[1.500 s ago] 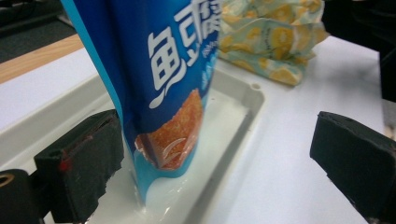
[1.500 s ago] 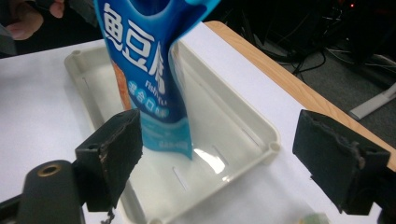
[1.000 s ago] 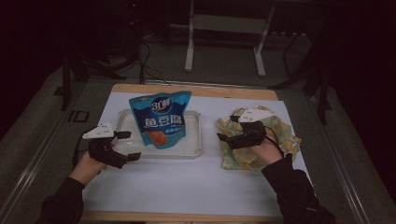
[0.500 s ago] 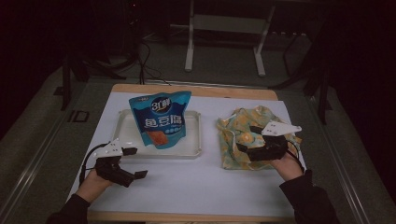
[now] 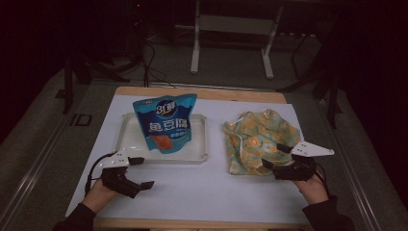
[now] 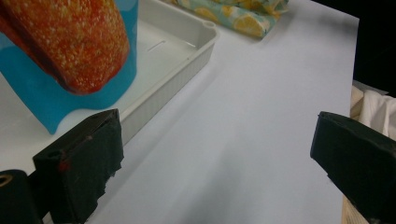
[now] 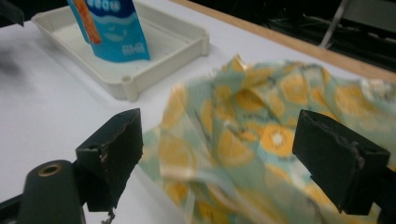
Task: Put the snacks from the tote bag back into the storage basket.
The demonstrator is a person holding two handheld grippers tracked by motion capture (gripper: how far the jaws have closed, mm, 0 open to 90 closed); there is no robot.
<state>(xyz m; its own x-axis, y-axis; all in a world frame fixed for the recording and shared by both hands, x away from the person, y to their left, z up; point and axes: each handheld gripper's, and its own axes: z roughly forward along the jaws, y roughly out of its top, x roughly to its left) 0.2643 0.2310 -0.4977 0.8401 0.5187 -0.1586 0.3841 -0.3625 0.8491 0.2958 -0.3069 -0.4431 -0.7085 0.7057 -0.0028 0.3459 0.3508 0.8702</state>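
A blue snack bag (image 5: 166,122) stands upright in a white tray (image 5: 126,139) at the table's middle left; the bag (image 6: 70,51) and the tray (image 6: 177,60) loom close in the left gripper view. A crumpled cloth with an orange-slice print (image 5: 257,139) lies at the right. My left gripper (image 5: 139,173) hovers open near the front left edge, just in front of the tray, with nothing between its jaws. My right gripper (image 5: 273,156) is open at the cloth's near right edge; in the right gripper view the cloth (image 7: 243,140) lies between the wide-apart jaws, which do not grip it.
White paper (image 5: 192,192) covers the wooden table, with bare paper between the two hands. A metal stand's legs (image 5: 231,43) rise on the floor beyond the far edge. Dark floor surrounds the table on both sides.
Both hands have pulled back toward the table's front edge. The left gripper left the tray's side; the right gripper moved off the cloth's top to its near right edge.
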